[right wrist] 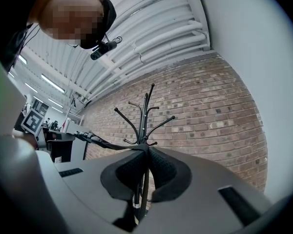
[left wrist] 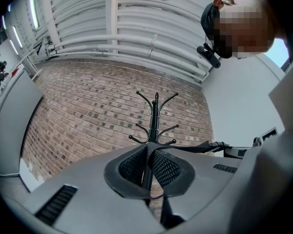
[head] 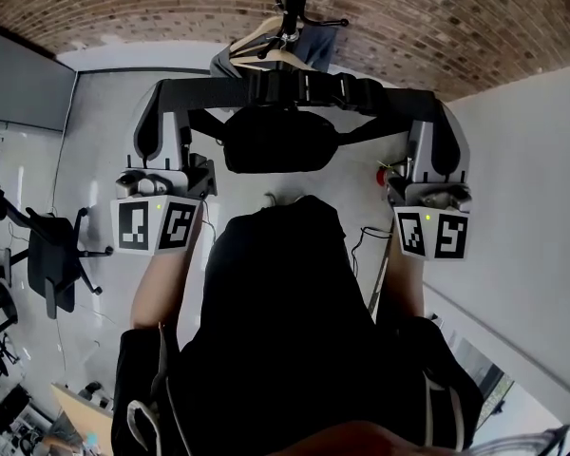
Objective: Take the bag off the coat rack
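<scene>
A black bag (head: 280,141) hangs from its wide black strap (head: 299,90), which is stretched level between my two grippers. My left gripper (head: 160,112) is shut on the strap's left end and my right gripper (head: 439,122) on its right end. In the left gripper view the left gripper (left wrist: 149,150) pinches the strap (left wrist: 205,146), which runs off to the right. In the right gripper view the right gripper (right wrist: 146,150) pinches the strap (right wrist: 100,141), which leads left. The black coat rack (head: 291,8) stands just beyond the bag. The upper hooks of the coat rack (left wrist: 156,116) (right wrist: 144,113) are bare.
A wooden hanger (head: 262,42) with a blue-grey garment (head: 315,46) hangs on the rack. A brick wall (left wrist: 88,111) is behind it and a white wall (head: 522,198) is to the right. A black office chair (head: 52,255) stands on the left, and a cable (head: 361,237) lies on the floor.
</scene>
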`<state>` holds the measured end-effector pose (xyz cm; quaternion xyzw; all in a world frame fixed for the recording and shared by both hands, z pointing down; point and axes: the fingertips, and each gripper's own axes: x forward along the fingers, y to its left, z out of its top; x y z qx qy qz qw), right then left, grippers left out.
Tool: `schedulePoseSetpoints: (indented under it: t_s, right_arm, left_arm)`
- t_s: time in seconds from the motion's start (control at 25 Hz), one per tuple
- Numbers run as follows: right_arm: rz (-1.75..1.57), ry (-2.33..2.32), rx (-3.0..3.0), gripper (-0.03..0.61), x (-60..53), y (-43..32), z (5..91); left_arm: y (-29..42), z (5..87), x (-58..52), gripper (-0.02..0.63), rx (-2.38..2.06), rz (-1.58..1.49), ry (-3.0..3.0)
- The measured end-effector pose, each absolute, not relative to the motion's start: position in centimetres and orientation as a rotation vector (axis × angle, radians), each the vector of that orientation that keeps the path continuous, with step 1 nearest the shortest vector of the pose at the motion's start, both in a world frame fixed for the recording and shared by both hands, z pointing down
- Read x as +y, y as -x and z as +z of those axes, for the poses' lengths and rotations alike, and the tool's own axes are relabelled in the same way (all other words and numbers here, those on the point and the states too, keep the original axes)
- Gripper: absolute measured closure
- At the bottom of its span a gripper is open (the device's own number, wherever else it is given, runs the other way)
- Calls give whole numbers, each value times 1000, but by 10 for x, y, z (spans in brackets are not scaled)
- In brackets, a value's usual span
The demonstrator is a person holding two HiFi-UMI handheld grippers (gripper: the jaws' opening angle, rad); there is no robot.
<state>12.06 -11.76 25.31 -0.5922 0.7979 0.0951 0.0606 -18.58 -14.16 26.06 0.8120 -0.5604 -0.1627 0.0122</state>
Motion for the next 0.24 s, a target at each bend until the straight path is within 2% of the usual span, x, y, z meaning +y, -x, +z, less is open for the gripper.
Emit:
schedulePoseSetpoints:
  t_s: [0.24]
  right_arm:
    - [284, 1788, 2409, 555, -119, -117, 247]
  left_arm:
    - [190, 250, -144, 591, -1730, -543, -2537]
